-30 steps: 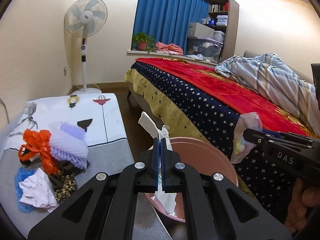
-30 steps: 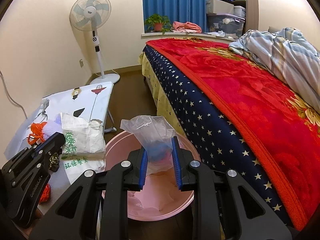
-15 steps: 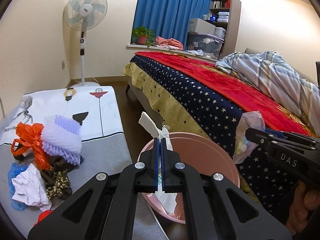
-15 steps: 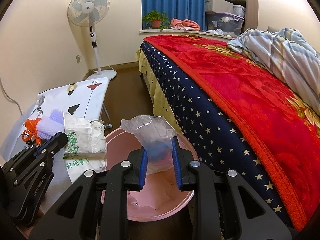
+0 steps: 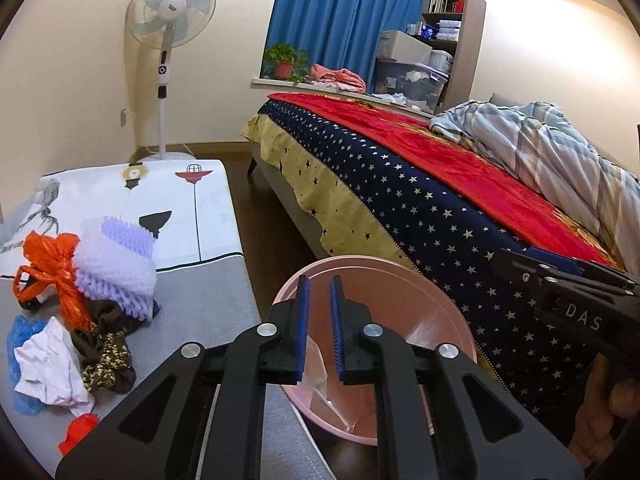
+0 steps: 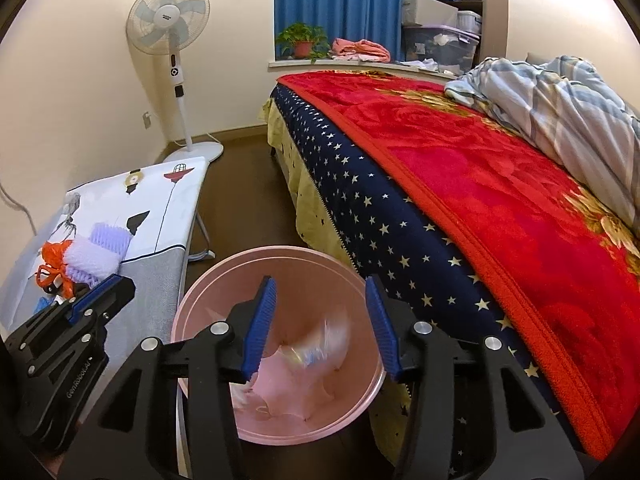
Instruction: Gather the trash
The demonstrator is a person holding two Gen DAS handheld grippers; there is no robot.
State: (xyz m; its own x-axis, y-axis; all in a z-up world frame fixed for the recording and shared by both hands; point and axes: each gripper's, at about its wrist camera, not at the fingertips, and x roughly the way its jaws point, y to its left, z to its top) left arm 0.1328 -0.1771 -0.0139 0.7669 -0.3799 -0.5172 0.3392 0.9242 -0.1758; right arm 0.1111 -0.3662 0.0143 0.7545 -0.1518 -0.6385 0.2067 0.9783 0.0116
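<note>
Drop step: left claw (image 5: 319, 294) and right claw (image 6: 320, 298), jaws just opened and empty, above round pink plastic bin (image 6: 200, 300) receiving clear bag (image 6: 320, 346); next, crumpled litter pile (image 5: 76, 316) on grey surface (image 5: 208, 300).

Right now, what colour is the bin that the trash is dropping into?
Pink: the round bin shows best in the right wrist view.

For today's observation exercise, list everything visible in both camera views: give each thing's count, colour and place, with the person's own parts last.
Bin: one, pink, on floor between table and bed.
Clear bag: one, blurred, inside bin.
Trash pile: several pieces, orange, lilac, white, blue, on table.
Table: one, white-grey cover.
Bed: one, red blanket, starred navy side.
Fan: one, white, by wall.
Plant: one, green, windowsill.
Curtain: blue.
Left gripper: black, empty, jaws just opened.
Right gripper: black, empty, jaws just opened.
</note>
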